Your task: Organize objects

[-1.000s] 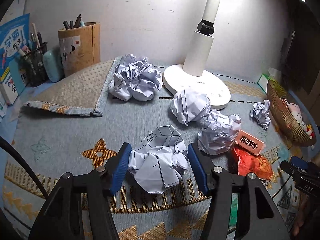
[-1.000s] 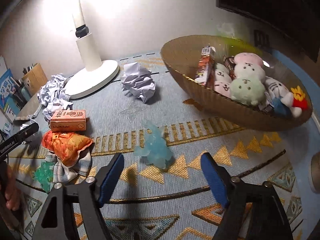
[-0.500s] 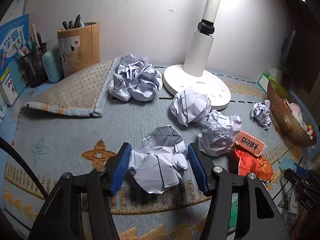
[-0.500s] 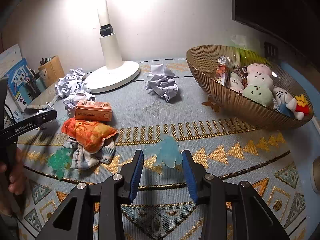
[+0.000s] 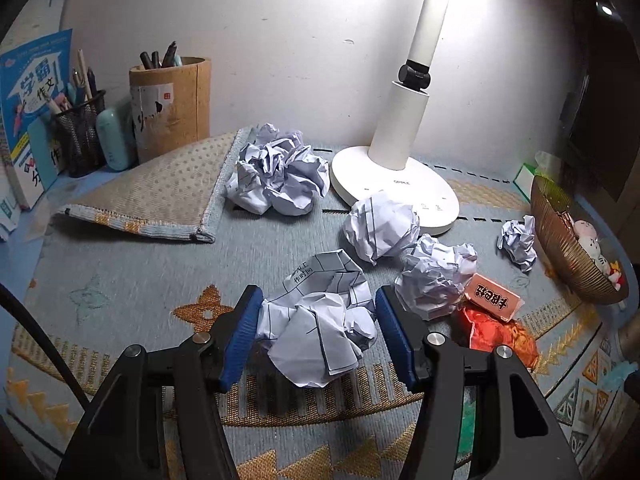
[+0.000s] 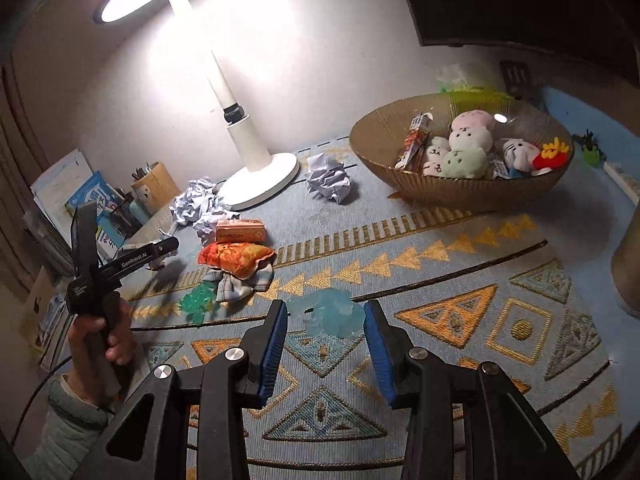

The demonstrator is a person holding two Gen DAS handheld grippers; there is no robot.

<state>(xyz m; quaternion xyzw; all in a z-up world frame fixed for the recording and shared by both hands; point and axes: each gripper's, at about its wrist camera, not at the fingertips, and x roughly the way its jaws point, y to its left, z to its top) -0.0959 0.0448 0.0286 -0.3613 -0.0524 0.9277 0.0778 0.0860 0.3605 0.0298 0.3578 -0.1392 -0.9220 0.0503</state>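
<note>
Right wrist: right gripper [image 6: 326,334] pinches pale-blue lump [image 6: 328,316], seemingly lifted over open rug [image 6: 460,280]

Crumpled lined paper ball [image 5: 320,324] between blue pads; translucent pale-blue lump [image 6: 327,316] (possibly a toy) likewise

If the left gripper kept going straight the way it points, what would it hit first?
The left gripper already clamps a paper ball; past it, probably the crumpled ball by the lamp base, though depth is unclear.
</note>
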